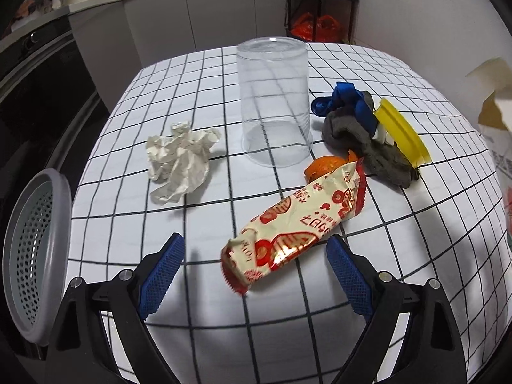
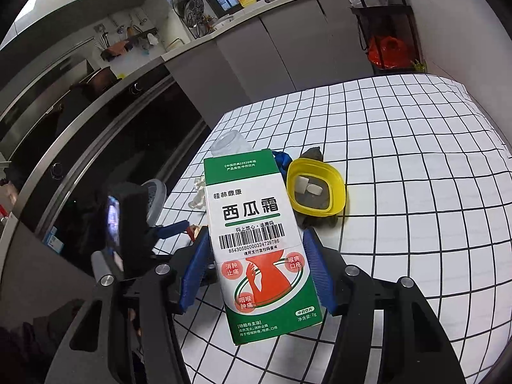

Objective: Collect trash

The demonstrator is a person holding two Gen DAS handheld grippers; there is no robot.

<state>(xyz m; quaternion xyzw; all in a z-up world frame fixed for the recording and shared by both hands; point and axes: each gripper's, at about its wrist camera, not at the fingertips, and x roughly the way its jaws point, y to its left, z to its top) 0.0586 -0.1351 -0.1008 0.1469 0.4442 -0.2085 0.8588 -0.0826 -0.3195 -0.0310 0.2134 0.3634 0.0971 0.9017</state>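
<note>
In the left wrist view my left gripper (image 1: 254, 251) is open, its blue pads on either side of the near end of a cream and red snack wrapper (image 1: 294, 224) lying on the checked tablecloth (image 1: 224, 73). A crumpled paper ball (image 1: 180, 160) lies to the left, orange peel (image 1: 323, 166) behind the wrapper. In the right wrist view my right gripper (image 2: 256, 243) is shut on a green and white medicine box (image 2: 256, 243), held above the table. The box edge shows at the far right of the left wrist view (image 1: 494, 96).
An upturned clear plastic cup (image 1: 275, 102) stands mid-table. A grey cloth (image 1: 368, 140) with a blue ribbon (image 1: 345, 99) and a yellow lid (image 2: 315, 188) lie to the right. A grey perforated bin (image 1: 35, 256) sits off the table's left edge. Kitchen cabinets stand behind.
</note>
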